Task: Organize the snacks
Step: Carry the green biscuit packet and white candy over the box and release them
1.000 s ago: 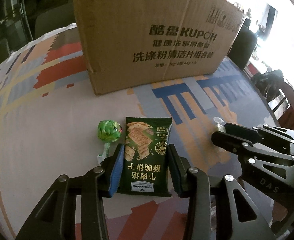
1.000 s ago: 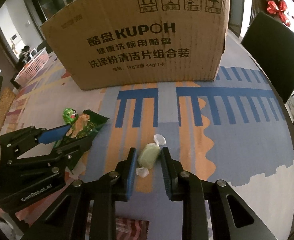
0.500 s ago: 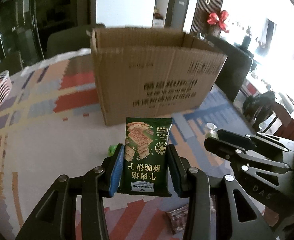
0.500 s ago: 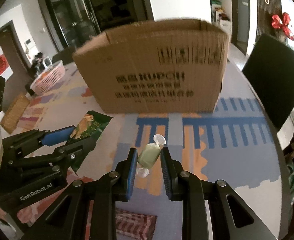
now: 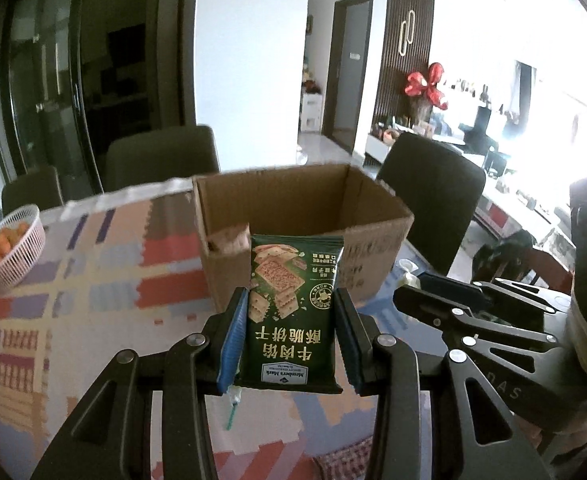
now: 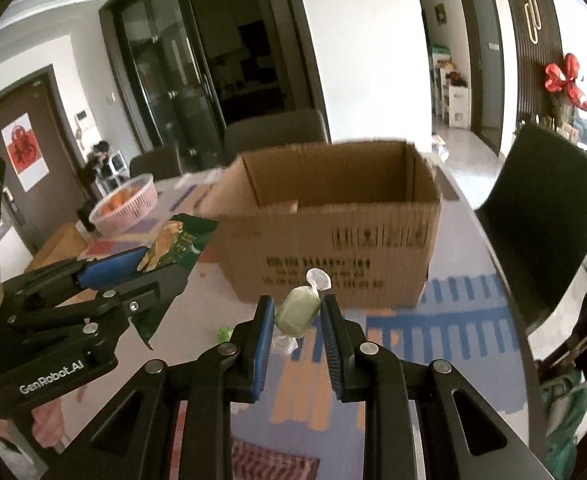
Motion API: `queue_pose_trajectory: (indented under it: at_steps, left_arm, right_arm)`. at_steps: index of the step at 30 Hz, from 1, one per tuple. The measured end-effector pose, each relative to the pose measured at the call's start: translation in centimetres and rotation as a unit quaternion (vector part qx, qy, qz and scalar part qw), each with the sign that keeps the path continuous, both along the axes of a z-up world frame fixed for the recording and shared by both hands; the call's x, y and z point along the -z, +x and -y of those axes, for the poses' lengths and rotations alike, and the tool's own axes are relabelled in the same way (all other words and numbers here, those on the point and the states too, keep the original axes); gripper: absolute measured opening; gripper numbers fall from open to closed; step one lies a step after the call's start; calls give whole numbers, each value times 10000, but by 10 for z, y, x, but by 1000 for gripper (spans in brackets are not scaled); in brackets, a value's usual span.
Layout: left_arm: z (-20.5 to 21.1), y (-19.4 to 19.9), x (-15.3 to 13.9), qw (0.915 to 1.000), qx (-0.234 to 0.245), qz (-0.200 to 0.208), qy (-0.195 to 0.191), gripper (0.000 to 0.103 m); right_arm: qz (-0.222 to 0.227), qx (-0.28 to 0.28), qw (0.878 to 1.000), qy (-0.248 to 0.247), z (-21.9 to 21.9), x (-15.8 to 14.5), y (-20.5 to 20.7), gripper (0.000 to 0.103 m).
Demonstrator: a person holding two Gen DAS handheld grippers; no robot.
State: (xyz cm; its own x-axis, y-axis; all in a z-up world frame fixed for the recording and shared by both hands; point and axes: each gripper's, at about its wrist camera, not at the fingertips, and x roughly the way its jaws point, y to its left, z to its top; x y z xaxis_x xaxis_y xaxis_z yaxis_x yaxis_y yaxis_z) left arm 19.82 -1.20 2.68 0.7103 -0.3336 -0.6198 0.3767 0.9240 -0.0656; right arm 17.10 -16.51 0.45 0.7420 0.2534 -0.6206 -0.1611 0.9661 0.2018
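My left gripper (image 5: 292, 300) is shut on a dark green cracker packet (image 5: 291, 312), held upright above the table in front of the open cardboard box (image 5: 377, 260). That packet (image 6: 173, 246) and the left gripper (image 6: 133, 268) also show at the left of the right wrist view. My right gripper (image 6: 295, 308) is shut on a pale green wrapped candy (image 6: 296, 312) with twisted white ends, lifted clear of the table before the box (image 6: 333, 240). Some packets lie inside the box at its left. A green lollipop (image 6: 224, 333) lies on the table below.
A pink basket of oranges (image 5: 11, 248) stands at the table's far left. Dark chairs (image 5: 433, 200) stand behind and right of the box. A red-checked packet (image 6: 273, 462) lies at the near table edge. The patterned tablecloth (image 5: 93, 300) covers the table.
Both grippers have risen with their snacks and tipped up; the box's open top and inside now show, and the lollipop stays on the table below.
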Motion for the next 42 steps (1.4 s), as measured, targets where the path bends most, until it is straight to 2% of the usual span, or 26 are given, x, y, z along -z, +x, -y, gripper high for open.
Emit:
queue_pose_trajectory:
  at_steps: [8, 18, 30, 39, 41, 42]
  left_arm:
    - [2, 16, -30, 9995, -27, 298, -15, 42]
    - [6, 48, -44, 9995, -31, 321, -12, 42]
    - [22, 108, -25, 9998, -43, -169, 30, 42]
    - [38, 140, -2, 9987, -23, -434, 276, 42]
    - [43, 145, 3, 9981, 2, -488, 388, 45]
    - [46, 145, 3, 9977, -3, -477, 483, 52]
  right_arm:
    - [490, 15, 9988, 8, 4, -39, 14, 25]
    - [633, -43, 9980, -42, 5, -57, 46, 25]
    - [360, 17, 9992, -182, 19, -49, 101, 25]
    - [100, 64, 9994, -310, 30, -33, 132, 25]
    - [-8, 70, 9995, -305, 31, -29, 139, 25]
    - [-38, 65, 9995, -299, 30, -27, 140, 26]
